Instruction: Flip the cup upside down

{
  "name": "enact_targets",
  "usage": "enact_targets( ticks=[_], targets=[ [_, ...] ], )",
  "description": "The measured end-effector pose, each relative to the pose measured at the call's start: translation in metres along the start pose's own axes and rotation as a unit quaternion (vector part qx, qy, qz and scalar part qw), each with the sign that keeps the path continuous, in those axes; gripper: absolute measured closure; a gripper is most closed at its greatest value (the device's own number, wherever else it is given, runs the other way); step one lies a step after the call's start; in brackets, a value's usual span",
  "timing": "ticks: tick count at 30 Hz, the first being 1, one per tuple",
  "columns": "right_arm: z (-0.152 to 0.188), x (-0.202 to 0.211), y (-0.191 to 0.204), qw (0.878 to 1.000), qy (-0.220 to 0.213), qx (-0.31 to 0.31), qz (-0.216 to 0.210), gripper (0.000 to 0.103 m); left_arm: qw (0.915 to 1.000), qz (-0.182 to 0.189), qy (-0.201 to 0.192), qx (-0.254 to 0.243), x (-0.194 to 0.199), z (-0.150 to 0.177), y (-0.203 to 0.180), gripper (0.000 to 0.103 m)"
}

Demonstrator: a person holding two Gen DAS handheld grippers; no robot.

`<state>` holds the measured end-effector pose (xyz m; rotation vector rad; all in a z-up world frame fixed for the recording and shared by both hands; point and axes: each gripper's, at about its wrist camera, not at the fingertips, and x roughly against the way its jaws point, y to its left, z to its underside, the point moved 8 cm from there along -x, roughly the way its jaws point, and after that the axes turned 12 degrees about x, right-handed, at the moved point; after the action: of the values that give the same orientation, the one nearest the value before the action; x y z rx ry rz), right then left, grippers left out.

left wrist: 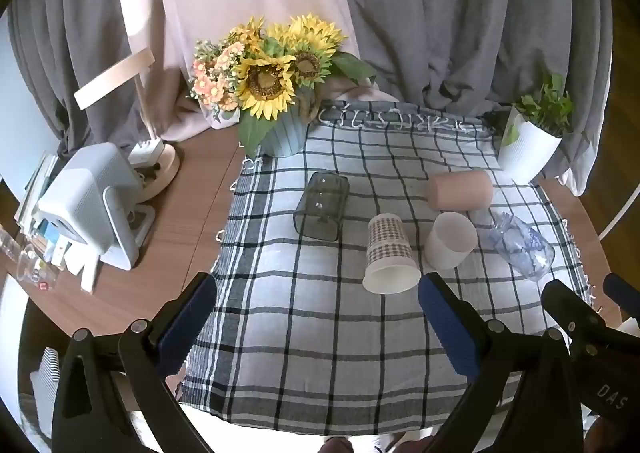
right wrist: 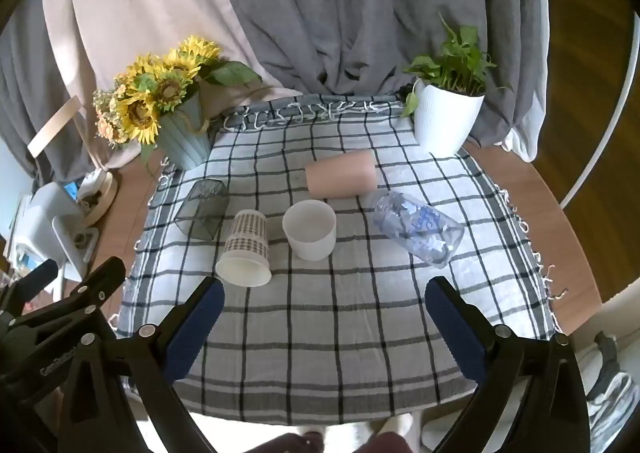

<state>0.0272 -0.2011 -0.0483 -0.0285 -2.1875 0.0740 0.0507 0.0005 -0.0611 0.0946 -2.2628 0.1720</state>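
Observation:
Several cups sit on a checked cloth [left wrist: 320, 333] [right wrist: 340, 333]. A white cup [left wrist: 450, 240] [right wrist: 310, 229] stands upright, mouth up. A houndstooth paper cup [left wrist: 390, 253] [right wrist: 245, 249], a pink cup [left wrist: 460, 190] [right wrist: 342, 175], a smoky grey glass [left wrist: 320, 207] [right wrist: 203, 209] and a clear blue-patterned glass [left wrist: 522, 245] [right wrist: 418, 228] lie on their sides. My left gripper [left wrist: 318, 323] is open and empty, in front of the paper cup. My right gripper [right wrist: 324, 327] is open and empty, in front of the white cup.
A sunflower pot [left wrist: 280, 133] [right wrist: 184, 137] stands at the cloth's back left, a white plant pot [left wrist: 528, 153] [right wrist: 446, 121] at the back right. A grey appliance [left wrist: 88, 205] and clutter sit on the wooden table [left wrist: 192, 205] to the left. Curtains hang behind.

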Motion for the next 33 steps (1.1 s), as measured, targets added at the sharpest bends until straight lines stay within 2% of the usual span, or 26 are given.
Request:
enact_targets(
  ticks=[5, 13, 33],
  targets=[
    [0.0016, 0.0004, -0.0016, 1.000, -0.001, 0.003, 0.005, 0.001, 0.9999, -0.006, -0.010, -0.008, 0.0049, -0.0016, -0.0048, 0.000],
    [-0.0015, 0.0023, -0.0046, 1.000, -0.004, -0.001, 0.003, 0.001, 1.0000, 0.006, -0.006, -0.001, 0.0020, 0.0003, -0.0028, 0.000],
    [-0.0044, 0.0083, -0.0033, 1.000, -0.009, 0.002, 0.002, 0.001, 1.0000, 0.003, 0.001, 0.007, 0.0017, 0.0028, 0.0011, 0.000]
  ],
)
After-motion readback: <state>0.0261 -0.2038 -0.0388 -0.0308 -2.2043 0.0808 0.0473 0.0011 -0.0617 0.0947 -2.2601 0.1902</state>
